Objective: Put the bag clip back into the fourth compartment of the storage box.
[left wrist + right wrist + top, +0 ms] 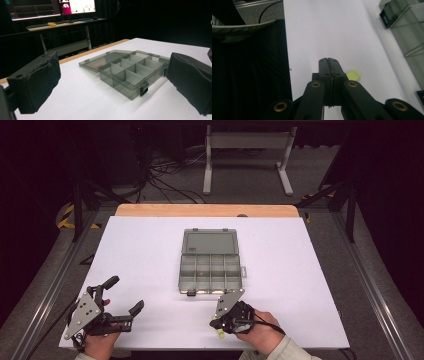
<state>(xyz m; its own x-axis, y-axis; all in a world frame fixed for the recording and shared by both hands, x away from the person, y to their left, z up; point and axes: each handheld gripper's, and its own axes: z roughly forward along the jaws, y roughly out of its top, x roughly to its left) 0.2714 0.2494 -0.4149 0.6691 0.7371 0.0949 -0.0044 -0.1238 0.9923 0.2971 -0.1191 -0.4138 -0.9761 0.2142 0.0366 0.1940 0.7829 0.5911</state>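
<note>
Two tongs near front edge | left tongs (123, 295) apart | right tongs (218, 329) together | organizer box (210, 273) open mid-table (300, 270)

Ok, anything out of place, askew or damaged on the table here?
Nothing looks damaged or spilled. The compartment box sits square on the table, lid open and flat, compartments apparently empty. One oddity: a small yellow-green piece beside the right gripper, whose jaws are closed.

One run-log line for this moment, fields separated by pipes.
left gripper: open, idle | right gripper: shut, yellow piece beside jaws | organizer box: lid open, compartments empty | white table
</note>
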